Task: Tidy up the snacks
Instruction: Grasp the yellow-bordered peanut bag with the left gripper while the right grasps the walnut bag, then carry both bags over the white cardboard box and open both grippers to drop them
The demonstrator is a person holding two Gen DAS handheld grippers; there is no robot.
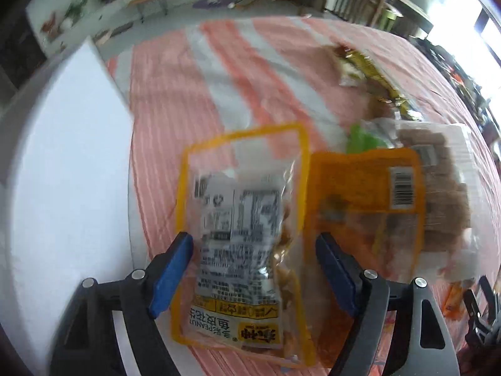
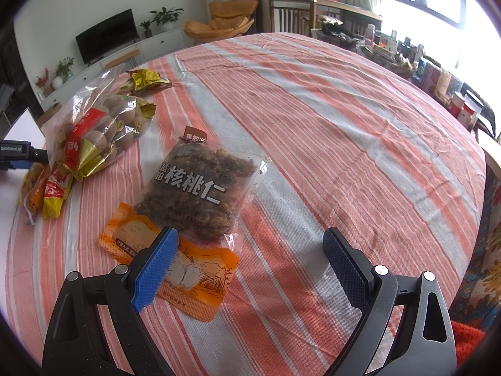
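Left tool [image 1: 250,272]: jaws spread, one blue pad on each side of the peanut packet [image 1: 241,238]; whether either pad touches the film cannot be told, as the view is blurred.
Peanut packet: yellow-bordered, printed back upward, between the left pads; its long axis runs along the fingers, pointing away from the camera. Whether it rests on the striped surface [image 1: 175,100] or hangs just above it is unclear.
Orange packet [image 1: 366,194]: just beside the peanut packet, on the side of the left tool's right finger, barcode upward.
White box [image 1: 72,156]: on the opposite side of the left tool, its flat wall near the peanut packet.
Right tool [image 2: 250,263]: jaws spread, holding nothing, hovering over the surface.
Walnut bag [image 2: 197,191]: ahead of the right tool, toward its left finger, long axis tilted across the stripes.
Orange sachet [image 2: 200,279]: partly beneath the right tool's left finger, one end tucked under the walnut bag.
Nearer hand: probably the left, for the peanut packet.
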